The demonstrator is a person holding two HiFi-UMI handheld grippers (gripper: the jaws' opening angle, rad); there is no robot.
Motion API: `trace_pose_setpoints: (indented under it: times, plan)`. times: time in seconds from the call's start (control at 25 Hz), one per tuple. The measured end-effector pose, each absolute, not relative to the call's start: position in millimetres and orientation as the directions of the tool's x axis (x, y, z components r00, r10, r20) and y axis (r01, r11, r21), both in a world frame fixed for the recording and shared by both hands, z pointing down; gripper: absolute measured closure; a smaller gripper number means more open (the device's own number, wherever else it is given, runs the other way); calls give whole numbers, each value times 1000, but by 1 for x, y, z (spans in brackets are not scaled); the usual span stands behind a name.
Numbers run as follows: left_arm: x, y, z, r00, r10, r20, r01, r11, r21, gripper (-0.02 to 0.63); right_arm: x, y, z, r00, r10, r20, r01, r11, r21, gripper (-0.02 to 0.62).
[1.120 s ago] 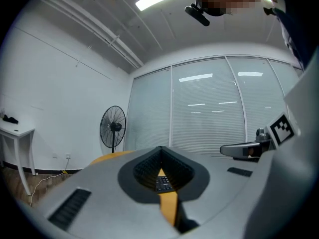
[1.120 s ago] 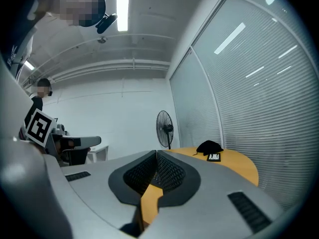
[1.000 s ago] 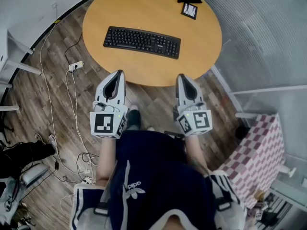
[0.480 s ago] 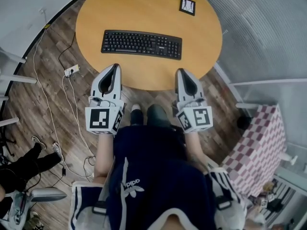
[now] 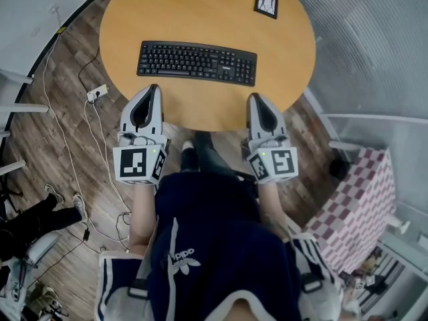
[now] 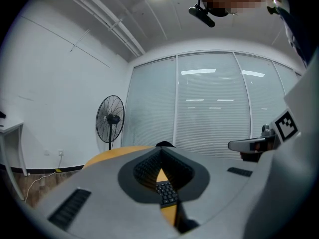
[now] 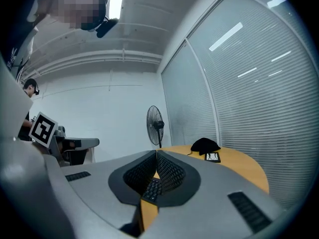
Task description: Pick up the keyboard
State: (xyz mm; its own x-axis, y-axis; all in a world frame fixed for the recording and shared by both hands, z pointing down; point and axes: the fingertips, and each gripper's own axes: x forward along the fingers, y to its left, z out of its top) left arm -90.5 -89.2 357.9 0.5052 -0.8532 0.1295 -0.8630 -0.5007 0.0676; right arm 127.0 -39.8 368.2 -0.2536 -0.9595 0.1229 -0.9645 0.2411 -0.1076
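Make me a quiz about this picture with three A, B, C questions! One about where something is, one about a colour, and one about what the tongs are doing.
1. Where is the keyboard?
A) on the floor
B) on the round table
C) on a shelf

2. What colour is the keyboard?
A) black
B) white
C) red

3. How are the left tongs and right tongs?
A) both wide open
B) one open, one shut
C) both shut and empty

Answers:
1 B, it lies flat on the tabletop.
2 A, its keys and frame are black.
3 C, each gripper view shows its jaws together with nothing held.
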Motion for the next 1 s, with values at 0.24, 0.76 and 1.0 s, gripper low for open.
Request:
trace_pose_setpoints:
  times: [0.24, 0.76, 1.0]
  plan:
    - [-80, -127, 358, 480, -867, 135, -876, -480, 39, 603, 145, -80, 373, -269, -954, 131, -960, 254, -115, 589]
    - [-64, -174, 379, 404, -898, 176, -915, -397, 71, 603, 188, -134, 398, -298, -939, 172, -950, 274, -152, 589]
    - [-59, -184, 392, 434, -876, 212, -900, -428, 79, 603, 195, -143, 406, -272, -943, 192, -956, 242, -169, 589]
